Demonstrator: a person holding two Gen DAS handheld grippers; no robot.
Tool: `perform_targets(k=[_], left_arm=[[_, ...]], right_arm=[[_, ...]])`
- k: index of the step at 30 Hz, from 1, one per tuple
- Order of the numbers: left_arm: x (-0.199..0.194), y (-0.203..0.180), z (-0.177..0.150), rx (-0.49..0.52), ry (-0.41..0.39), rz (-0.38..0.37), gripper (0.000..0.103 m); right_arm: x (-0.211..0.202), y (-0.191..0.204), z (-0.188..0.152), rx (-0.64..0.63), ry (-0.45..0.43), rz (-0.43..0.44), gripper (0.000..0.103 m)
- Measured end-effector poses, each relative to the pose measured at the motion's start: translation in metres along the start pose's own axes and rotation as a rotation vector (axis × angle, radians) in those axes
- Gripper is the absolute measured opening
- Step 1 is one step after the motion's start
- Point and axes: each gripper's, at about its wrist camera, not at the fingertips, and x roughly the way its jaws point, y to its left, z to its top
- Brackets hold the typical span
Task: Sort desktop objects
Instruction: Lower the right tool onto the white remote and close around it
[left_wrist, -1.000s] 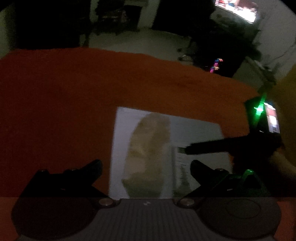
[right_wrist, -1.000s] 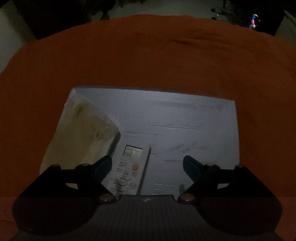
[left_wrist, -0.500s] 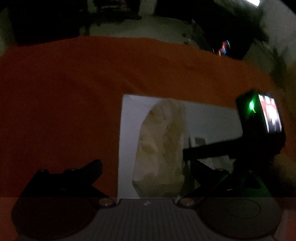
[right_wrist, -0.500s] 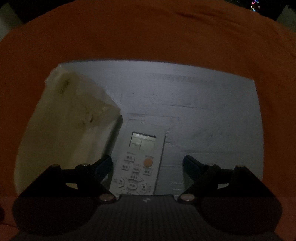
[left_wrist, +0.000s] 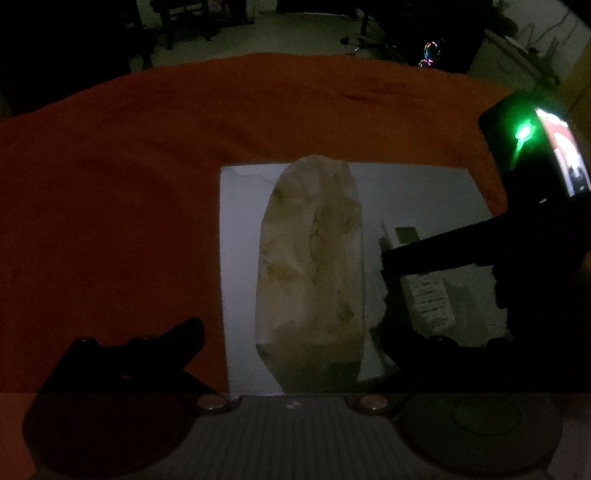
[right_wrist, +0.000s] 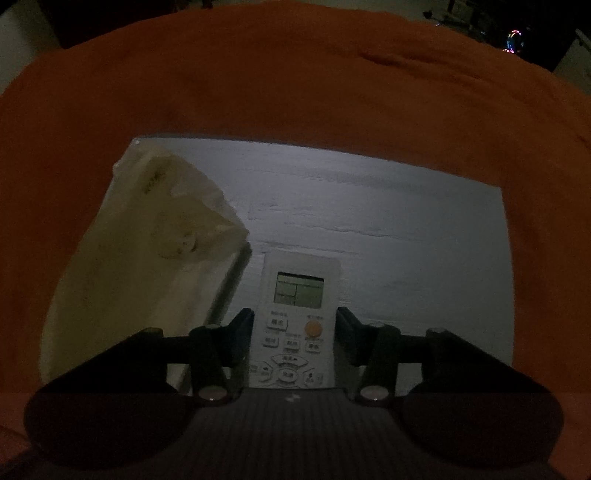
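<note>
A white remote control (right_wrist: 295, 317) with a small screen and an orange button lies on a white sheet (right_wrist: 406, 236) on the orange cloth. My right gripper (right_wrist: 294, 325) is shut on the remote, one finger on each long side. A crumpled cream plastic bag (right_wrist: 147, 266) lies to the remote's left on the same sheet. In the left wrist view the bag (left_wrist: 310, 258) lies lengthwise between my left gripper's (left_wrist: 291, 332) open fingers, just ahead of them. The right gripper (left_wrist: 461, 247) reaches in from the right over the remote (left_wrist: 428, 295).
The orange cloth (left_wrist: 110, 184) covers the whole table. The white sheet (left_wrist: 236, 258) lies in its middle. The right gripper's body with a green light (left_wrist: 524, 136) stands at the right. The room behind is dark, with coloured lights (left_wrist: 430, 51) far back.
My right gripper has moved forward and closed onto the remote. The left gripper has shifted so the bag sits centred between its fingers.
</note>
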Motion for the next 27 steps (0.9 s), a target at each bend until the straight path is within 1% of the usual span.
perform_targets(k=[3,6,7,11,15,18,27], left_arm=[[0.004,0.000,0.003,-0.002,0.011,-0.002,0.103],[0.006,0.002,0.003,-0.051,0.043,-0.054,0.103],[0.006,0.002,0.003,-0.057,0.047,-0.059,0.103],[0.008,-0.005,0.003,-0.033,0.048,-0.041,0.103],[0.005,-0.008,0.002,-0.039,0.047,-0.055,0.103],[0.004,-0.011,0.003,-0.023,0.037,-0.049,0.103],[0.001,-0.009,0.003,-0.048,0.035,-0.058,0.103]], right_arm=[[-0.010,-0.004,-0.003,0.019,0.005,0.022,0.050],[-0.018,-0.006,-0.005,0.035,0.006,0.046,0.050],[-0.020,-0.006,-0.006,0.036,0.004,0.049,0.050],[-0.027,-0.009,-0.009,0.033,-0.001,0.063,0.049],[-0.032,-0.013,-0.009,0.032,-0.011,0.093,0.049],[-0.033,-0.021,-0.011,0.045,-0.018,0.095,0.049],[-0.047,-0.025,-0.009,0.058,-0.042,0.122,0.048]])
